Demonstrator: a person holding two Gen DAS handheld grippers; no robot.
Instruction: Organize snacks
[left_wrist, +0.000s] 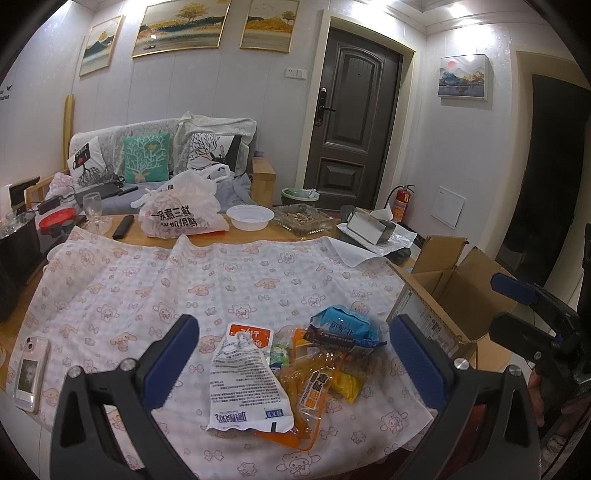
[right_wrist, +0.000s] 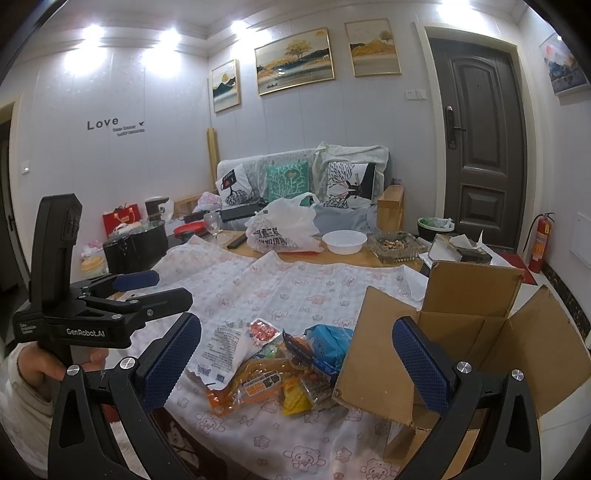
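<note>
Evidently nothing has been sorted yet. Both tools hang above the near edge of the worktop with their blue-padded fingers spread wide and nothing between them. The left tool is aimed straight down the pile of snacks, its fingers framing the heap without touching it. The right tool points a little further right, so that one finger sits over the snacks and the other over the cardboard box.

The snacks lie in one loose heap on the patterned cloth that covers the worktop. A white packet with printed text lies on top at the left of the heap, an orange clear-wrapped packet sprawls beside and partly under it, a blue packet sits at the far side, and a small yellow one peeks out at the right. They overlap and touch each other, and more small pieces are tucked beneath, too jumbled to name.

The box stands open just beside the heap, its flaps up, one front flap leaning toward the snacks. As far as its inside shows, it holds nothing, though the bottom is partly hidden. I judge the whole job is still ahead: each packet has to be lifted out of the heap and set away, most likely into that box.

A phone lies on the cloth well apart from the snacks, to the left.
</note>
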